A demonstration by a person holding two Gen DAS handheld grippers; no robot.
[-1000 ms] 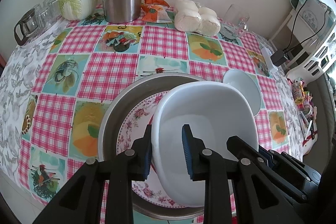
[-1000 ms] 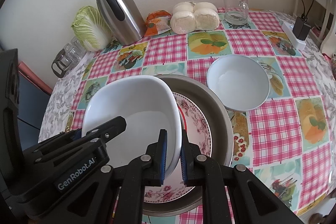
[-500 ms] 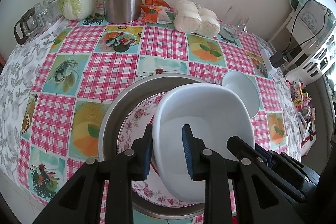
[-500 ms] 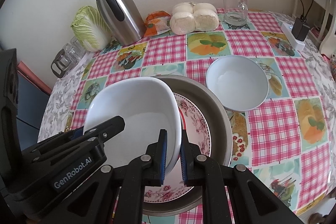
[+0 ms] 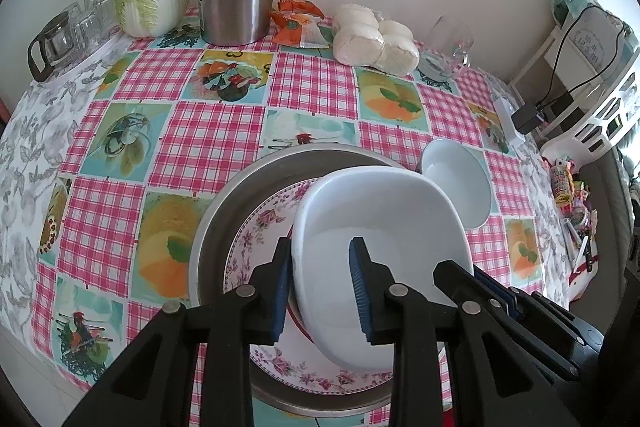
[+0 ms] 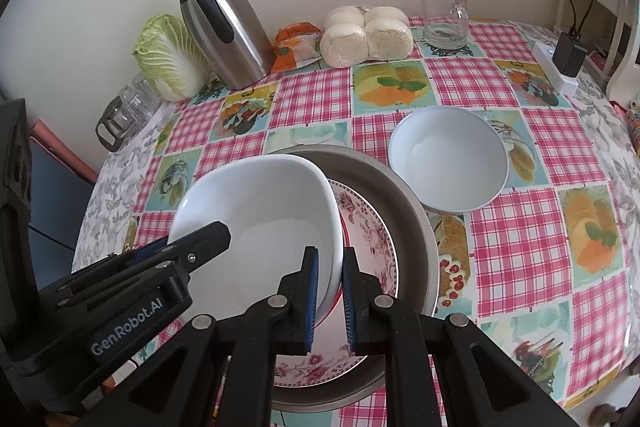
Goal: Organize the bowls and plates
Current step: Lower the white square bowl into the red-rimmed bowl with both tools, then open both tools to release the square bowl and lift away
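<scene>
On the left claw (image 6: 218, 241), white lettering reads "GenRobot.AI"; its jaws are opening around the square white bowl (image 6: 260, 215), whose opposite rim the right claw (image 6: 330, 301) grips.

The square bowl (image 6: 256, 211) sits over the flowered plate (image 6: 368, 227), inside the metal pan (image 6: 416, 227). The round bowl (image 6: 448, 159) is right of it.

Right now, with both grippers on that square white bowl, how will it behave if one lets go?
The square white bowl looks glazed, so probably slippery. The left gripper is opening; held only by the right gripper, it may tip onto the floral plate. Likely rigid, chippable.
</scene>
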